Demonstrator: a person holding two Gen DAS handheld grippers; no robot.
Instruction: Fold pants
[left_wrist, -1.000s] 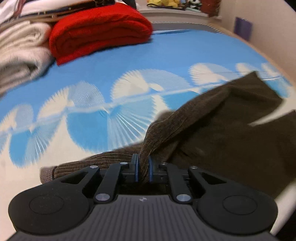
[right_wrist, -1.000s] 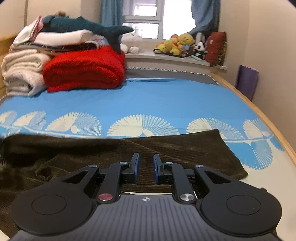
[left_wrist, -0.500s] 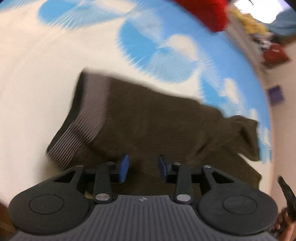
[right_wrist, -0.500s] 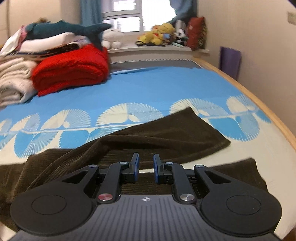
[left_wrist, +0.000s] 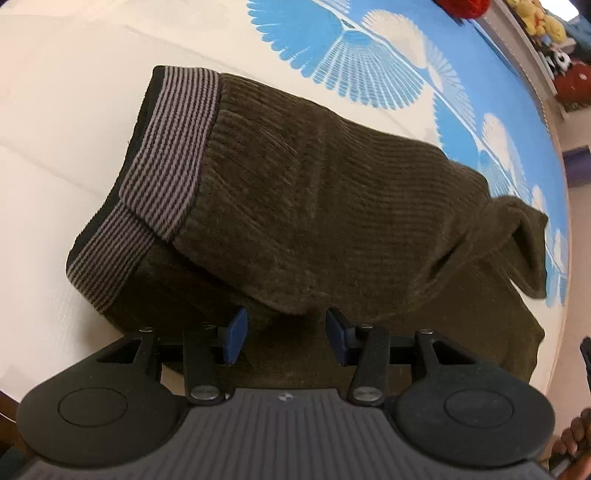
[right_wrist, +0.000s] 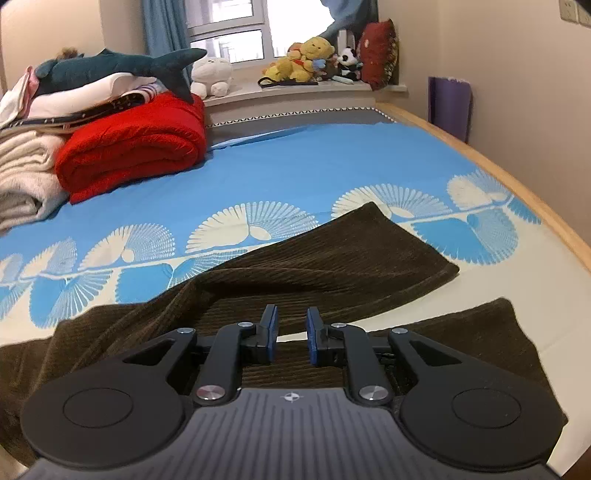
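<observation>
Two grippers work over one pair of dark brown corduroy pants (left_wrist: 332, 206) spread on a bed (right_wrist: 314, 166) with a blue-and-white fan-patterned sheet. The pants lie on the white part of the sheet near the bed's near edge, with the striped grey-and-black waistband (left_wrist: 166, 155) toward the left in the left wrist view and doubled over itself in two layers. One layer of the cloth is folded over another, and a loose flap (left_wrist: 524, 236) stands up at the right end of that fold.

The left gripper (left_wrist: 284, 332) points steeply down at the pants. Its blue-padded fingers (left_wrist: 234, 334) are apart and opening, with the brown fabric lying below and between them, and the pads do not press on it.

The right gripper (right_wrist: 291, 332) sits low over the pants, aimed across the bed toward the window. Its fingers (right_wrist: 271, 332) stand close together with a narrow gap, and nothing is pinched between the pads. Corduroy lies under it, and one pant leg (right_wrist: 369, 251) stretches away diagonally toward the bed's right edge.

Toward the far left corner of the bed sit a folded red blanket (right_wrist: 136, 147), cream blankets (right_wrist: 22, 177) and a plush shark (right_wrist: 110, 68). Stuffed toys (right_wrist: 306, 59) line the windowsill.
</observation>
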